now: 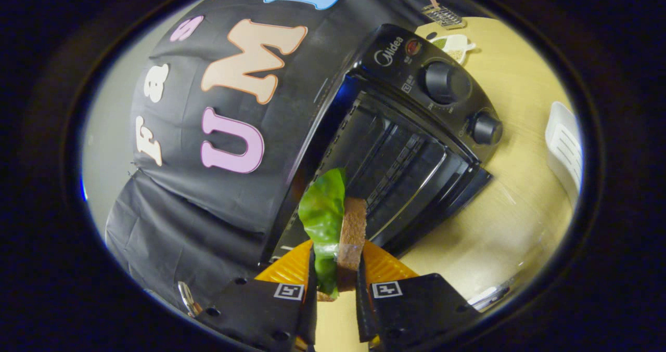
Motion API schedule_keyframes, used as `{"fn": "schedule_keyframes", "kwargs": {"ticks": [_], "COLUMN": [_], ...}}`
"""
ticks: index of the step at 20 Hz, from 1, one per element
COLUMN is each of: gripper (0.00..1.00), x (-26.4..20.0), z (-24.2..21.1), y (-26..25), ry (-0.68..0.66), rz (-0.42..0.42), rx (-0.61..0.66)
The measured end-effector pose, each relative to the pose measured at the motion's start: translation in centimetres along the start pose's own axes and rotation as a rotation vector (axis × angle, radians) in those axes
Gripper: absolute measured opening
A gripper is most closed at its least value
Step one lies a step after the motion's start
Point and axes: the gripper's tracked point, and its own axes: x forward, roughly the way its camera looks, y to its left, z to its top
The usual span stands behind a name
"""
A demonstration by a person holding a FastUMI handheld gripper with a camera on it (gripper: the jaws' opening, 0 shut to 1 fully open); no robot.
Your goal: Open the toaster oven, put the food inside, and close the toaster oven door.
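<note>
Even overhead light falls bright on the wooden table [499,227], while the toaster oven [411,128] cavity stays dim, thin glare lining its rack. Fisheye distortion bends everything outward; the fingers [281,310] close to the lens blur slightly.

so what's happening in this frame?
The gripper is shut on a sandwich, a slice of bread with a green lettuce leaf, with both fingers pressing on it. The toaster oven lies just beyond the fingers with its door already open, so the dark inside and its rack show. The sandwich is held in front of the opening, not yet inside. The oven stands on a light wooden table.
</note>
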Motion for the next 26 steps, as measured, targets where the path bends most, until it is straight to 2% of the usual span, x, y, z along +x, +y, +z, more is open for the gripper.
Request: {"fn": "schedule_keyframes", "kwargs": {"ticks": [8, 11, 13, 16, 18, 24, 26], "gripper": [0.33, 0.33, 0.33, 0.48, 0.57, 0.87, 0.96], "x": [4.3, 4.9, 5.2, 5.3, 5.1, 3.4, 2.7], "z": [2.1, 2.3, 2.6, 3.0, 3.6, 5.4, 5.9], "y": [-2.1, -2.2, -2.1, -2.3, -2.4, -3.4, -3.1], "ry": [-0.086, -0.108, -0.127, -0.152, -0.172, -0.202, -0.205], "rz": [-0.043, -0.073, -0.105, -0.17, -0.207, -0.352, -0.382], "rx": [0.021, -0.032, -0.117, -0.28, -0.335, -0.62, -0.669]}}
